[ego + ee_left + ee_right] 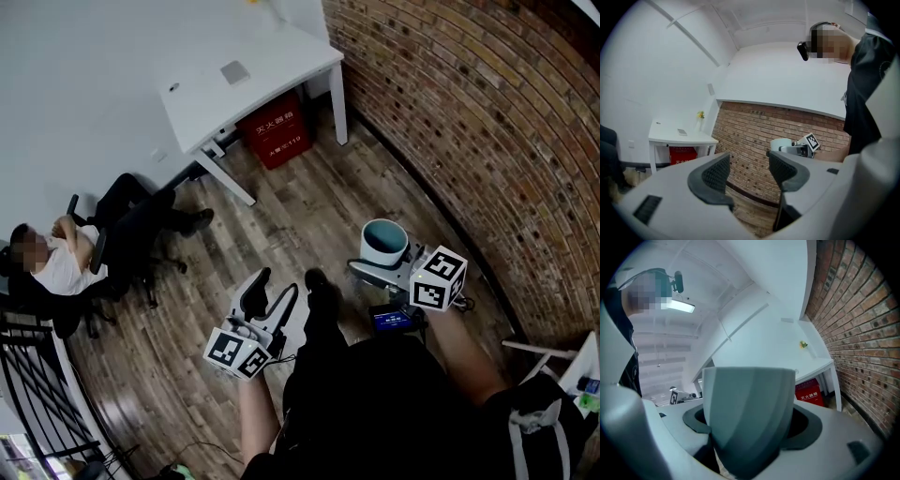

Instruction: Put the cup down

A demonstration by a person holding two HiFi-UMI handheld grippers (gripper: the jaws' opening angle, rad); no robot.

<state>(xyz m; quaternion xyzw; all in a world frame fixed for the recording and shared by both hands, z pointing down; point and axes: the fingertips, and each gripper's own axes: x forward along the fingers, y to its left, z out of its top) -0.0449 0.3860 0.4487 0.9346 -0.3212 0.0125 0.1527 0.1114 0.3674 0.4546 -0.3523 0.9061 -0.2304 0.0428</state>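
Cup [747, 416]: pale grey-green, faceted wall, tapering downward; inside possibly teal. Right gripper [378, 269] jaws clamped on cup. Left gripper [747, 171] jaws apart, empty.

Plank floor [375, 178] running between white wall [75, 94] and brick wall [469, 112]. White table [272, 52] standing in corner on white legs, one end just beside brick. Lying on tabletop: flat grey slab [234, 72] near middle, tiny dark item [173, 87] toward left edge; neither identifiable. Red box [277, 133] sitting on floor under table. Black wheeled chair [56, 314] standing on planks at left, person [66, 261] reclining in it, legs stretching toward table. Thin cable [202, 450] trailing over planks near bottom edge.
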